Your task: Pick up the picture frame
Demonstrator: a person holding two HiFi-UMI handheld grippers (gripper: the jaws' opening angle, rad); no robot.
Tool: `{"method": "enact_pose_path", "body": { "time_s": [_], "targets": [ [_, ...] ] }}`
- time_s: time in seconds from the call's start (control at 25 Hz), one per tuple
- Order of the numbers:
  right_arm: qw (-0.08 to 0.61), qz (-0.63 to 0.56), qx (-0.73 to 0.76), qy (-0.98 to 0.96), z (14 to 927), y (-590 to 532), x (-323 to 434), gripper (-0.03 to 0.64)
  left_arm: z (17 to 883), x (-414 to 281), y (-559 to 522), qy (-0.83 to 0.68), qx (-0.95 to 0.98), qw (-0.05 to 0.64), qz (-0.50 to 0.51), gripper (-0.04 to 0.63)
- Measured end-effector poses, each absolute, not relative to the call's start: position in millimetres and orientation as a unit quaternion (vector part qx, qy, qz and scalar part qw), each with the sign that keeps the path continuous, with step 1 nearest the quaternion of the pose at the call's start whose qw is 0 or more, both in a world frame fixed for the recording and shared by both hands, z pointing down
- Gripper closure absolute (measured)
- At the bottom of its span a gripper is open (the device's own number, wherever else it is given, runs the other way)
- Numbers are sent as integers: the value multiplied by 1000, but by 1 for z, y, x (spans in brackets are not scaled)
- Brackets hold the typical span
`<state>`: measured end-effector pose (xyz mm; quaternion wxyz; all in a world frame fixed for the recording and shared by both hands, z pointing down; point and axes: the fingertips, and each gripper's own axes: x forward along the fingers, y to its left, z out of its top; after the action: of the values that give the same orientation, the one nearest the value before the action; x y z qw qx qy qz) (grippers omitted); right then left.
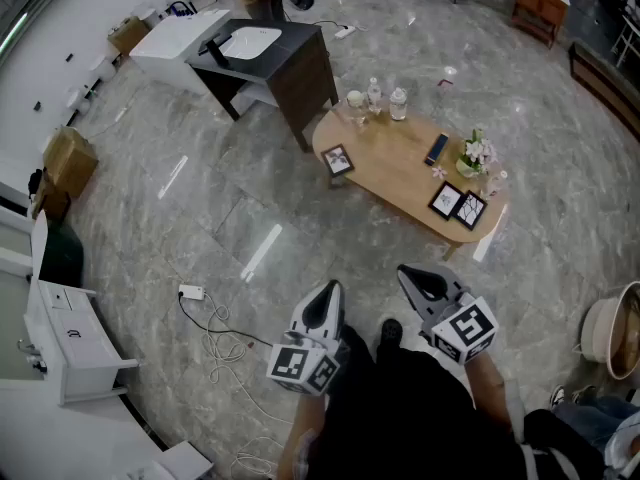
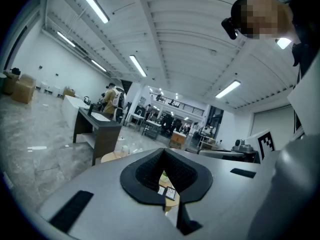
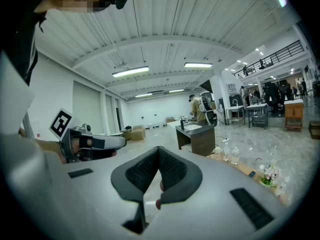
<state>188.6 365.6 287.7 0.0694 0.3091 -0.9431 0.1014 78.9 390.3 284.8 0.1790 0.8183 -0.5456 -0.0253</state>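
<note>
Three black picture frames stand on the oval wooden table [image 1: 395, 163]: one [image 1: 338, 160] at its left end and two [image 1: 446, 201] [image 1: 470, 209] side by side near its right end. Both grippers hover over the floor well short of the table, held by the person close to the body. My left gripper [image 1: 328, 294] is shut and empty, and through the slit under its pads one frame [image 2: 170, 193] shows. My right gripper [image 1: 415, 280] is also shut with nothing in it. Its tips [image 3: 159, 150] point towards the table.
The table also carries two water bottles [image 1: 386, 99], a phone [image 1: 437, 149] and a small flower pot [image 1: 477, 154]. A dark desk with a sink [image 1: 268, 58] stands behind it. A cable and power strip [image 1: 205, 313] lie on the marble floor at the left.
</note>
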Motion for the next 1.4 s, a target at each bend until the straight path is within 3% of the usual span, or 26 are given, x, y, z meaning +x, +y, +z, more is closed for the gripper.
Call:
{"method": "enact_pose_path", "body": {
  "time_s": [0.8, 1.4],
  "targets": [
    [45, 139, 335, -931, 302, 347, 184, 607, 305, 65, 381, -552, 810, 198, -11, 582],
    [58, 110, 378, -917, 278, 223, 125, 607, 298, 9, 238, -507, 836, 206, -34, 582]
  ]
}}
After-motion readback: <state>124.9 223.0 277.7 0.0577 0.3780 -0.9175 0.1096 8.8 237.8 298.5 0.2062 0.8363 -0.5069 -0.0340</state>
